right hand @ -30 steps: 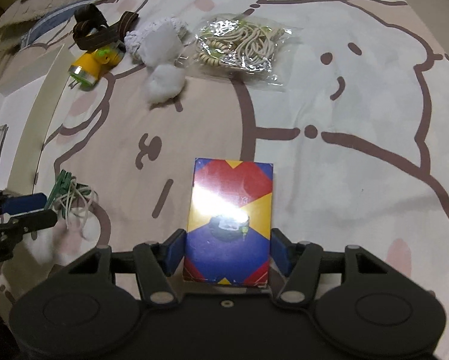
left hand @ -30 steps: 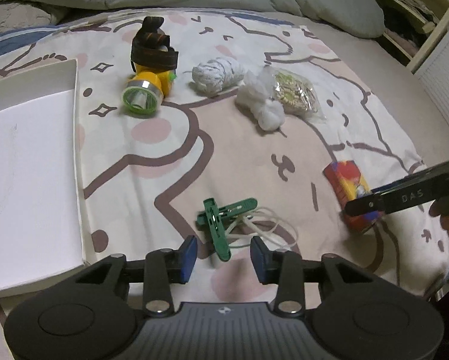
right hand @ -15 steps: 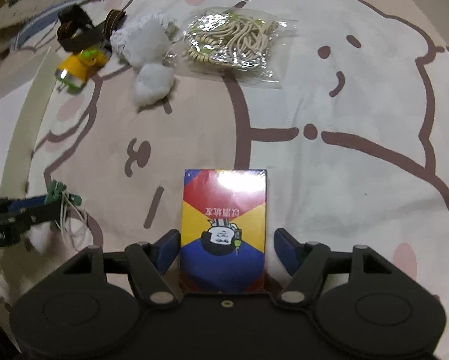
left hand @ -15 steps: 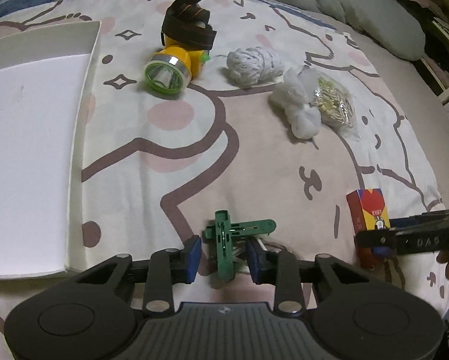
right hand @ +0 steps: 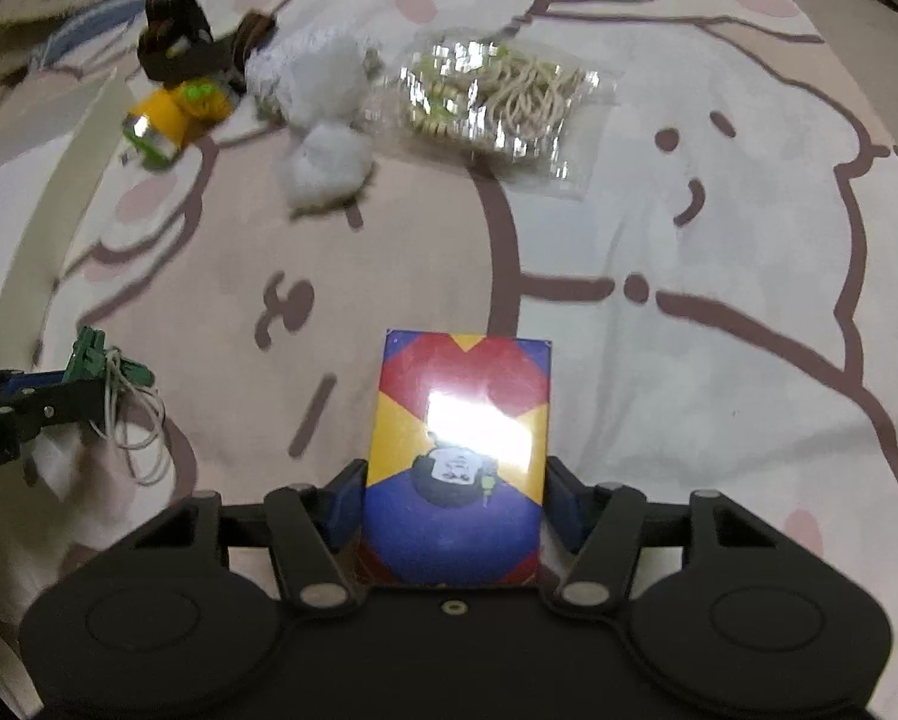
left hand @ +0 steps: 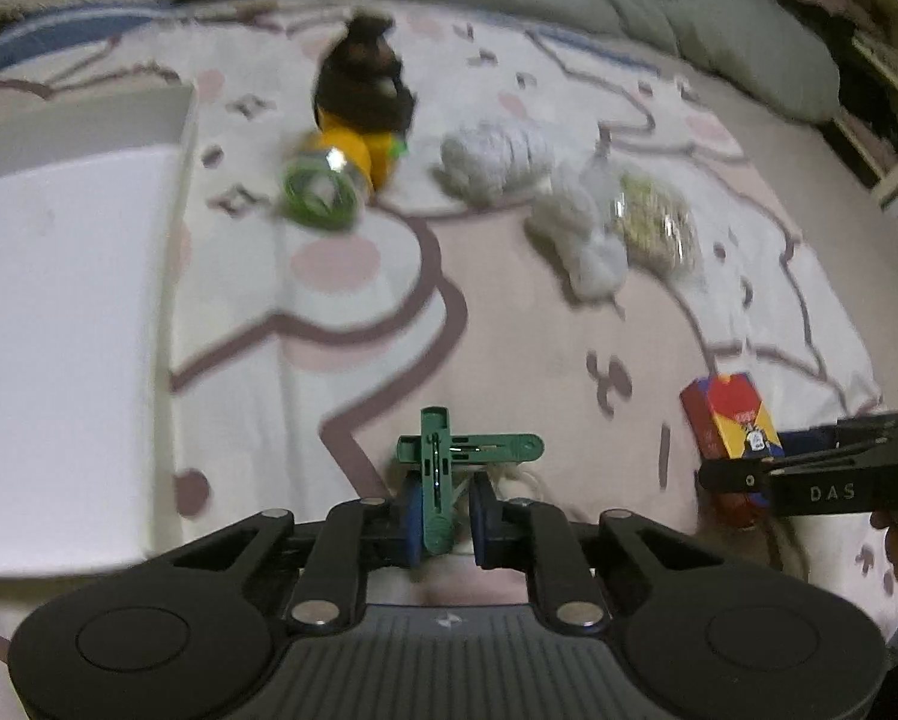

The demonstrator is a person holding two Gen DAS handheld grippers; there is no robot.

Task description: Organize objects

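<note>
The green clip [left hand: 437, 480] is held lengthwise in the left tool [left hand: 443, 516]; the right tool [right hand: 454, 510] is closing on the card box [right hand: 457, 456], near the bed's edge.

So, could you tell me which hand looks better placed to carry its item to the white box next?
Probably the left: the left gripper is shut on the green clip, right beside the white box. The right gripper is closing around the colourful card box, farther off.

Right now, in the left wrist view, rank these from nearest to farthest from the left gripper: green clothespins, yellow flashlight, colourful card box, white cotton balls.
1. green clothespins, clamped between the left gripper pads.
2. colourful card box, off to the right, in the right gripper.
3. white cotton balls, farther, right of centre.
4. yellow flashlight, far, left of centre; close to the cotton balls' range.
</note>
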